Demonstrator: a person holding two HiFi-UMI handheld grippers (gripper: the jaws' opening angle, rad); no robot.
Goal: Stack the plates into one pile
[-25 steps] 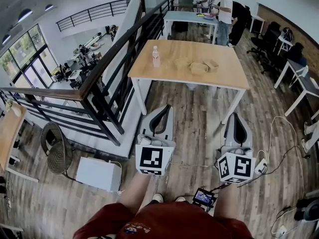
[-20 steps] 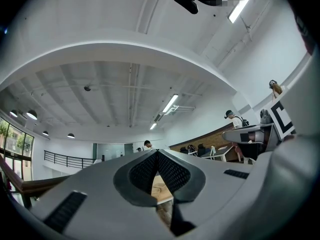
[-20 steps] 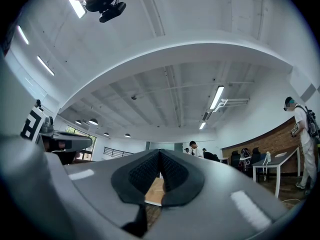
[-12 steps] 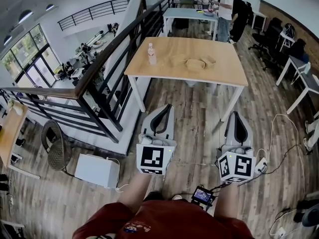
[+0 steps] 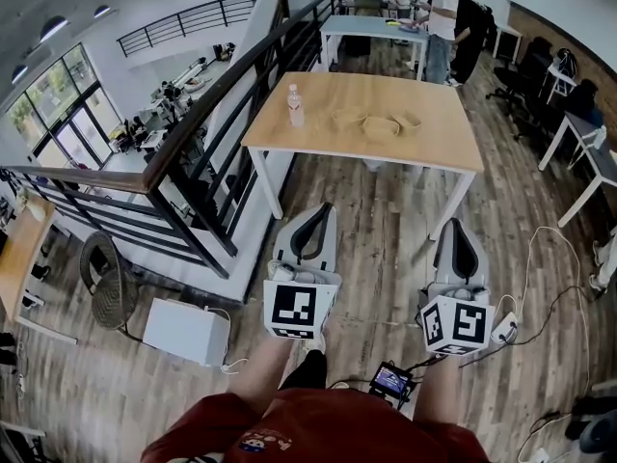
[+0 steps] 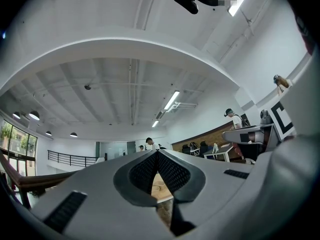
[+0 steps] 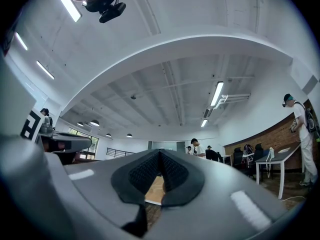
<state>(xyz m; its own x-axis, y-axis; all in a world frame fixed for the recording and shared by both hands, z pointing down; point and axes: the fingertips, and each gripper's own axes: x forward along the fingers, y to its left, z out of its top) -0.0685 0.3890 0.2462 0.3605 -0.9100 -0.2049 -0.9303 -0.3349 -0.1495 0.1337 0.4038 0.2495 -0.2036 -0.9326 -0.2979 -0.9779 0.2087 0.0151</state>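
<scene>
Ahead, plates [image 5: 381, 126] unstacked on table [image 5: 434, 148], bottle [image 5: 296, 106] upright nr edge

No writing, label or number is legible in any view.

We cannot count the plates [image 5: 378, 123] near the surface's [image 5: 439, 138] middle, nor tell whether they overlap: they are too small. In its own view the left hand-held gripper [image 6: 156, 154] hides all but a sliver of surface from us; the right hand-held gripper [image 7: 160, 154] likewise.
</scene>
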